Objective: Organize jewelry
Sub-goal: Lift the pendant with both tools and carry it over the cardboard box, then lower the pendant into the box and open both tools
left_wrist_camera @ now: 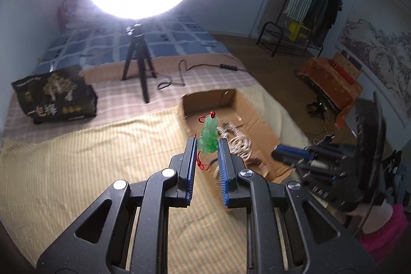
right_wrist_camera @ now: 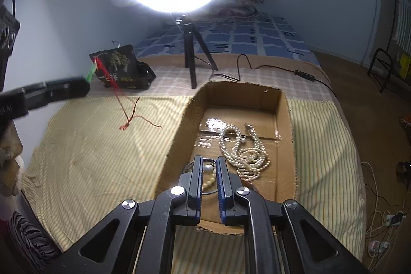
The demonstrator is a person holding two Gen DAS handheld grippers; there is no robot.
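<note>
My left gripper (left_wrist_camera: 207, 143) is shut on a green jade pendant (left_wrist_camera: 209, 134) with a red cord (left_wrist_camera: 201, 164), held in the air left of an open cardboard box (left_wrist_camera: 259, 120). From the right wrist view the left gripper (right_wrist_camera: 86, 84) holds the pendant (right_wrist_camera: 90, 72) with its red cord (right_wrist_camera: 125, 117) dangling over the striped cloth. My right gripper (right_wrist_camera: 208, 162) hovers over the box (right_wrist_camera: 177, 135), jaws a little apart with nothing gripped. A pearl necklace (right_wrist_camera: 246, 148) and a necklace with a pearl pendant (right_wrist_camera: 208, 168) lie in the box.
A ring light on a black tripod (right_wrist_camera: 191, 60) stands behind the box, its cable (right_wrist_camera: 282, 67) trailing right. A black bag (right_wrist_camera: 120, 68) sits at the back left. Yellow striped cloth (right_wrist_camera: 102, 158) covers the bed. The right gripper (left_wrist_camera: 295, 153) shows at right in the left wrist view.
</note>
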